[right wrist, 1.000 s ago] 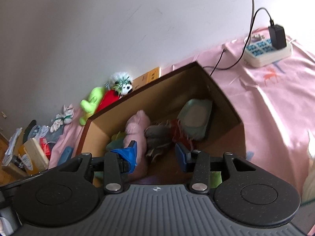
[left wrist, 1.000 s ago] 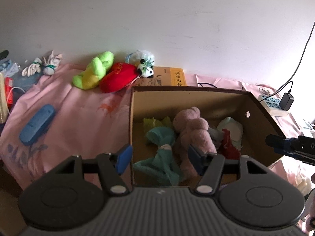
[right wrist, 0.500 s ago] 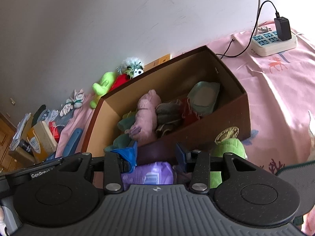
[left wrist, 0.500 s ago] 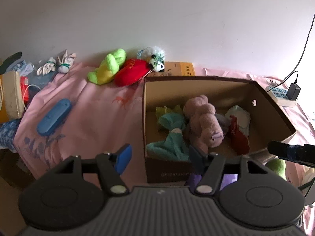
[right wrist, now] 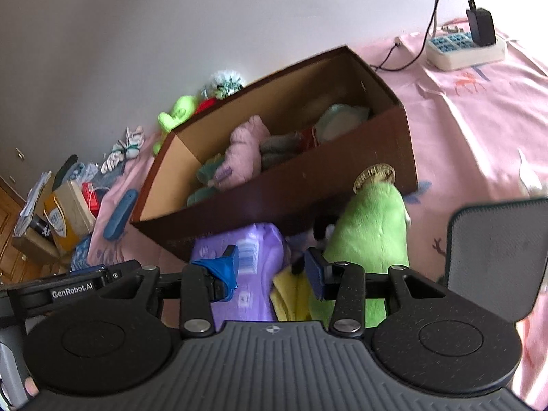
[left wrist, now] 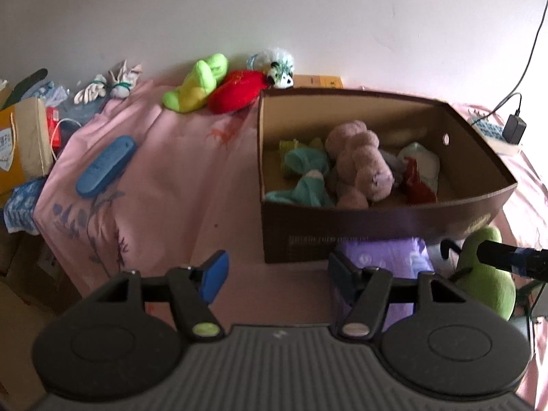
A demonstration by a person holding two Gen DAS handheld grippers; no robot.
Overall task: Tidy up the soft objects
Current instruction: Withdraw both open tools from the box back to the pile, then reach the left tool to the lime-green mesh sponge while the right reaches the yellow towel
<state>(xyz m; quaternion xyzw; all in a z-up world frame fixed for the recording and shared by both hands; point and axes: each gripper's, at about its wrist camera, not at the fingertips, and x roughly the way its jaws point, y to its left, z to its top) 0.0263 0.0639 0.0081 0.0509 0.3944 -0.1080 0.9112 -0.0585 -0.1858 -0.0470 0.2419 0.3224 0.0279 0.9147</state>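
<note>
A brown cardboard box (left wrist: 376, 226) (right wrist: 281, 198) on the pink cloth holds a pink plush (left wrist: 359, 167) (right wrist: 243, 144), teal cloth (left wrist: 308, 178) and other soft items. In front of it lie a purple pack (left wrist: 383, 257) (right wrist: 246, 267), a green plush (left wrist: 486, 281) (right wrist: 373, 226) and a yellow cloth (right wrist: 291, 294). My left gripper (left wrist: 274, 274) is open and empty, short of the box's front left corner. My right gripper (right wrist: 270, 267) is open and empty, over the purple pack and yellow cloth. Lime (left wrist: 195, 85) and red (left wrist: 236, 92) plushes and a panda (left wrist: 281, 68) lie by the wall.
A blue case (left wrist: 102, 164) lies on the cloth at left. White sock bundles (left wrist: 109, 82) sit by the wall. A bag and clutter (left wrist: 20, 144) stand off the left edge. A power strip with charger (right wrist: 462, 48) lies at far right. A dark chair back (right wrist: 496, 250) is near right.
Both grippers have pulled back and up from over the box. The box front, purple pack and green plush have come into view. Both stay open.
</note>
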